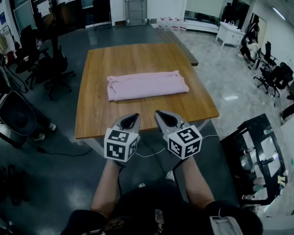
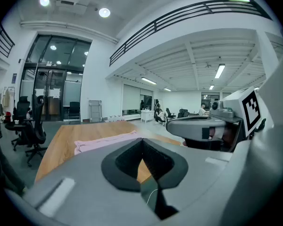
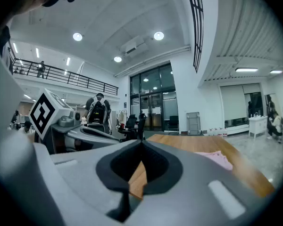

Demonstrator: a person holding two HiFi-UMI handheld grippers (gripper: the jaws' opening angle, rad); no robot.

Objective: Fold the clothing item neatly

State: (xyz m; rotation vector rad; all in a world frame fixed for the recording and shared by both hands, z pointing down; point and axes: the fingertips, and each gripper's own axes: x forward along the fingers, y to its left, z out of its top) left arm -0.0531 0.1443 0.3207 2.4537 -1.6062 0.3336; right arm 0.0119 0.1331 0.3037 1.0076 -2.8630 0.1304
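Note:
A pink garment lies folded into a long flat rectangle in the middle of the wooden table. Both grippers hang in the air at the table's near edge, off the cloth and side by side. The left gripper is shut with nothing in it, and so is the right gripper. In the left gripper view the garment lies beyond the closed jaws, with the right gripper's body to the right. The right gripper view catches only a pink corner of the garment at the right.
Office chairs stand left of the table. A black bench with bottles and tools is at the lower right. A folded metal cart leans on the far wall. Grey floor surrounds the table.

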